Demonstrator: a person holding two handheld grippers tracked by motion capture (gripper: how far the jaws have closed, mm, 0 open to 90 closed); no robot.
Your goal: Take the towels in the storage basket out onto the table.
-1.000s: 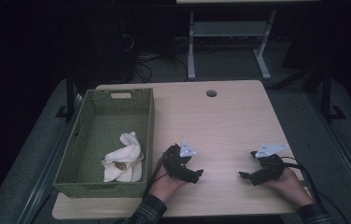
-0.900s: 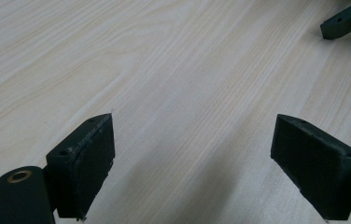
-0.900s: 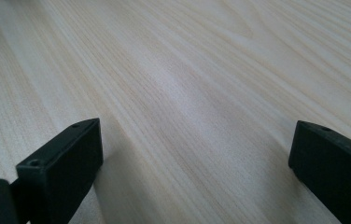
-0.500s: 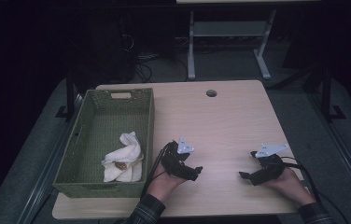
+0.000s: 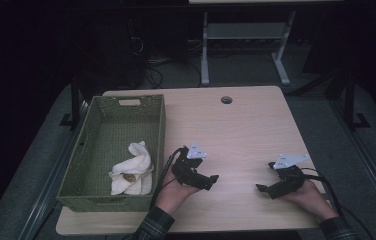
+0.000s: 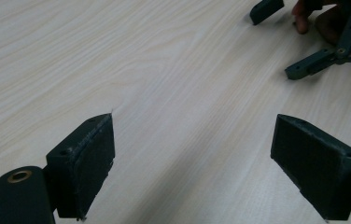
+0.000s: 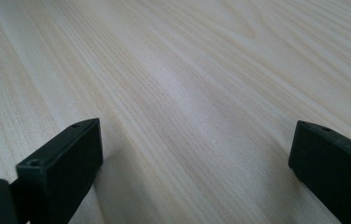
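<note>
A: Left claw (image 5: 207,178)?
B: Low over the bare table (image 5: 236,130), jaws spread wide, nothing between them. Its own view catches the right claw (image 6: 281,37) farther off.
A: Right claw?
B: Near the table's front right, jaws apart, holding nothing.
A: Cloth?
B: White cloth (image 5: 132,168) lies bunched in the green basket (image 5: 81,150), left of the left claw, untouched.
</note>
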